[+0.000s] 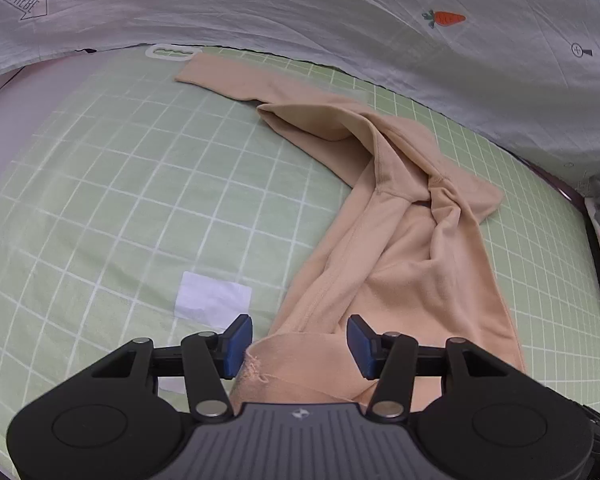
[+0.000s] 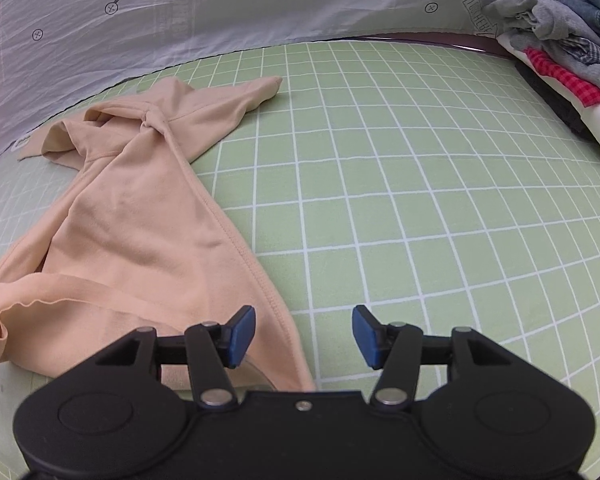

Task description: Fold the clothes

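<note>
The beige shirt (image 1: 400, 248) lies rumpled on the green checked sheet (image 1: 120, 184), its sleeves crossing near the collar, well short of the stack of folded clothes (image 2: 572, 64). Both claws are spread, pinching nothing: the left gripper (image 1: 300, 346) hovers over the shirt's hem, the right gripper (image 2: 304, 336) just beside its side seam, probably poised to straighten it.
</note>
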Tool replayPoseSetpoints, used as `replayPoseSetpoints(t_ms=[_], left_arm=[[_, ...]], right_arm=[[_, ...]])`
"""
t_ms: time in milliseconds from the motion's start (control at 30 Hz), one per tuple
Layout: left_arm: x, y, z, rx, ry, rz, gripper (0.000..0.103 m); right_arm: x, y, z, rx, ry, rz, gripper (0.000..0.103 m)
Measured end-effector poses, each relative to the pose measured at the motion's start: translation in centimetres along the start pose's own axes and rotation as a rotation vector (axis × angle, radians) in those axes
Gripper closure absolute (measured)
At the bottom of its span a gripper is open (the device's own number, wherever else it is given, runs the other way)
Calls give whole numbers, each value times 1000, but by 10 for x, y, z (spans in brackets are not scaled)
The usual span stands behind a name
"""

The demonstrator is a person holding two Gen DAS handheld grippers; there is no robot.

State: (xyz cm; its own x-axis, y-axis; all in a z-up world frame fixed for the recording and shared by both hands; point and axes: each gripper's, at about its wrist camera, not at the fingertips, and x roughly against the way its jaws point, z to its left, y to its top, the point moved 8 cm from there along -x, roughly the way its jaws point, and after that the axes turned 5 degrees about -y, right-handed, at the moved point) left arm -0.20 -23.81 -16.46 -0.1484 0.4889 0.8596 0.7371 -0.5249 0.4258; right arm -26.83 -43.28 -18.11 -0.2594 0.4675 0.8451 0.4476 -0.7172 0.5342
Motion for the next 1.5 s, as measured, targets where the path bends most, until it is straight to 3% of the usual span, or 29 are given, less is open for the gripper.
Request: replayPoseSetpoints(t_ms=[400, 533, 733, 900, 1233, 1500], left_arm=[[-3, -76, 47, 27, 157, 153, 45], [5, -90, 63, 105, 144, 152, 42], [30, -72, 57, 151, 97, 63, 42], [45, -31, 43, 176, 46, -35, 37], [7, 49, 17, 229, -31, -79, 36], [-57, 116, -2, 332, -156, -36, 36]], right_arm=[[5, -31, -12, 12, -10, 67, 48], [8, -31, -13, 27, -17, 68, 48], [13, -11, -14, 33, -18, 22, 43], [10, 23, -5, 44, -11, -32, 38], [-21, 106, 52, 117, 46, -121, 38], [-76, 162, 145, 152, 145, -127, 38]])
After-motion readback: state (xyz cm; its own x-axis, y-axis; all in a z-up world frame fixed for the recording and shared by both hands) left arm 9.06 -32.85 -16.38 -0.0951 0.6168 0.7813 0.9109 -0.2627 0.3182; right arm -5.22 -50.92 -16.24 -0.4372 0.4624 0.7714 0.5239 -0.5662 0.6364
